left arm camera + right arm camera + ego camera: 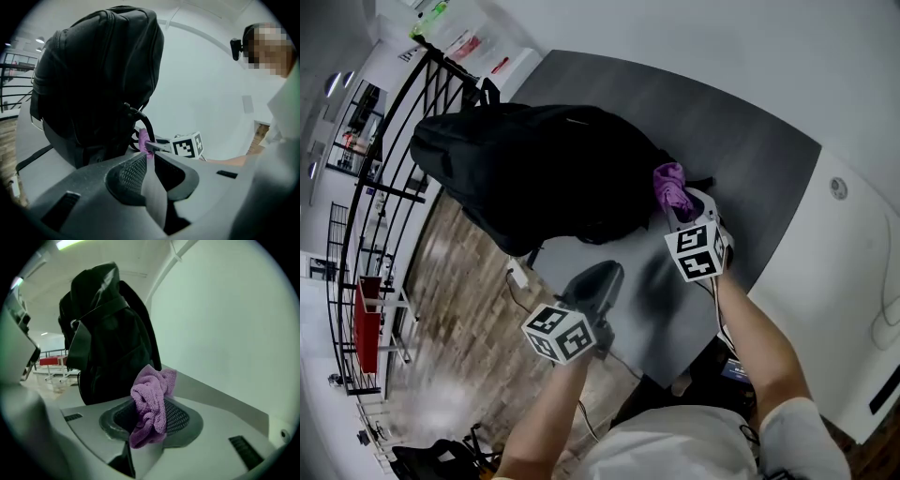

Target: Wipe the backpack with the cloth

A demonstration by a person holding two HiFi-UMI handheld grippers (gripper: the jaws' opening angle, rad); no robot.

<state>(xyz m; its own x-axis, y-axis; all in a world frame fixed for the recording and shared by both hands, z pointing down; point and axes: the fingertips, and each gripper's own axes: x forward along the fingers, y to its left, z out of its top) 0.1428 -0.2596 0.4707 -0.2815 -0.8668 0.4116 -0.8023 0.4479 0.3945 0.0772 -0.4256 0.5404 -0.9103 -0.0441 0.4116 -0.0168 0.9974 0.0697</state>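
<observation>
Right gripper [149, 420] clamped on bunched purple cloth [151, 394]. Cloth just beside black backpack [534, 169], which lies along table [750, 159] left edge. Left gripper [149, 159] jaws together, empty, near table's front edge. Likely step: bringing cloth in. Next: press onto fabric, stroke.

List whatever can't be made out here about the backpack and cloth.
- Cloth against backpack: right gripper view, cloth overlaps the bag; contact unclear.
- Backpack's far side: every view, hidden by its own bulk.
- Part of backpack's base: left gripper view, hidden behind left gripper.
- Floor: head view, blurred.
</observation>
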